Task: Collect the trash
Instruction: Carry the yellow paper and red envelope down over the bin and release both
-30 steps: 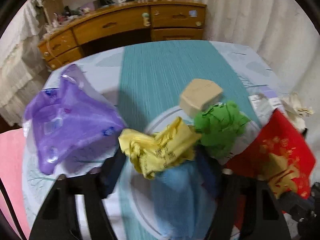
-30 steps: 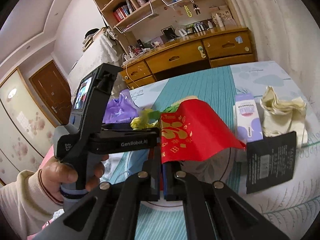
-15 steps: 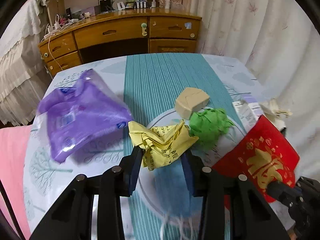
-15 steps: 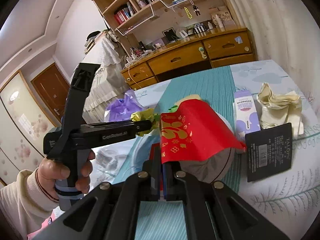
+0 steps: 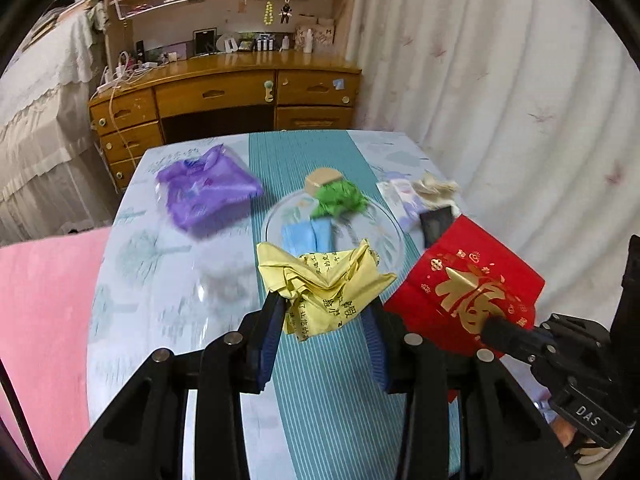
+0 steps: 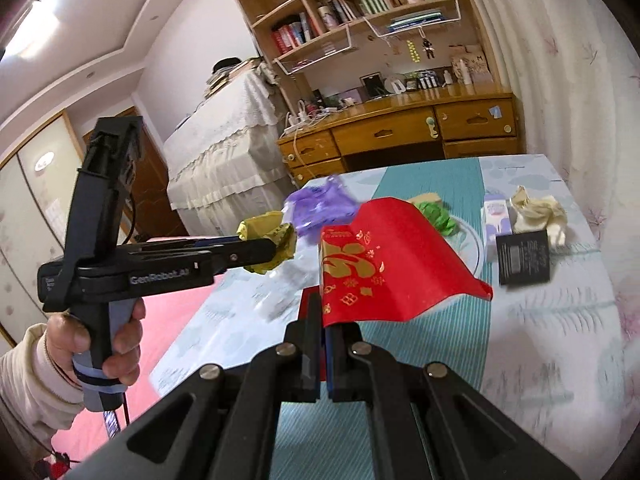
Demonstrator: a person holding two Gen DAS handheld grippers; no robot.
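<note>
Now yellow wrapper (image 5: 324, 284) pinched between left gripper (image 5: 326, 312) jaws.

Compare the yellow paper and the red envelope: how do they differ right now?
The yellow paper is crumpled into a wad with black print; the red envelope is smooth and only bent, with gold print. The left gripper holds the paper; the right gripper pinches the envelope's edge. Both are lifted off the table.
</note>
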